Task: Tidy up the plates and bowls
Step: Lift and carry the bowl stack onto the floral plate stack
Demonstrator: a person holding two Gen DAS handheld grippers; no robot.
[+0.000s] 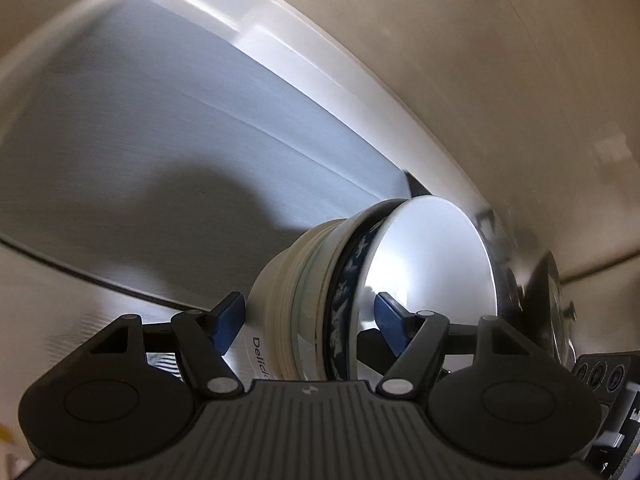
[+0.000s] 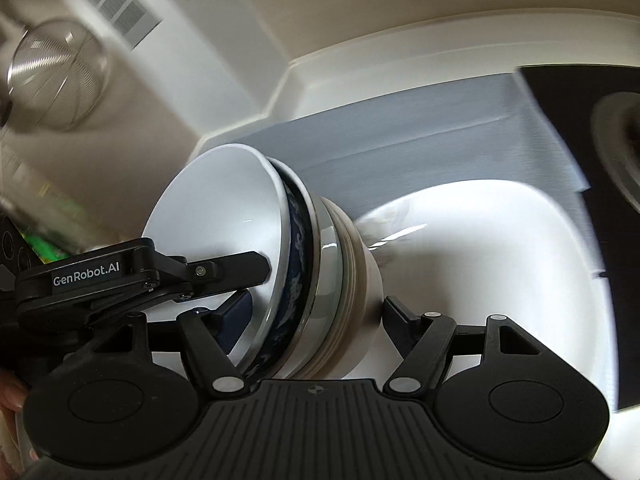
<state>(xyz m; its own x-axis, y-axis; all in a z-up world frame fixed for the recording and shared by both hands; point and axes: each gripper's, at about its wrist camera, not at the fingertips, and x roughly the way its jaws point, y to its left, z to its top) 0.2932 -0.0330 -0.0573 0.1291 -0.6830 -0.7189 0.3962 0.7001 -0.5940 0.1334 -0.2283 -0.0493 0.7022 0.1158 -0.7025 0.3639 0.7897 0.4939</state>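
Observation:
A stack of nested bowls (image 1: pixel 344 304) is held on its side between both grippers: a white inner bowl, a blue-patterned one, a pale green one and a cream ribbed one. My left gripper (image 1: pixel 310 320) is shut on the stack, one finger (image 1: pixel 390 322) inside the white bowl and one on the base. My right gripper (image 2: pixel 318 320) is shut on the same stack (image 2: pixel 320 280) from the other side. The left gripper's finger (image 2: pixel 224 270) shows inside the white bowl. A large white plate (image 2: pixel 500 264) lies below the stack.
A grey mat (image 1: pixel 160 140) covers a white-rimmed counter or tray (image 1: pixel 280 20). A wire mesh strainer (image 2: pixel 56 80) hangs at upper left. A dark round object (image 2: pixel 616 152) sits at the right on a black surface. Beige wall behind.

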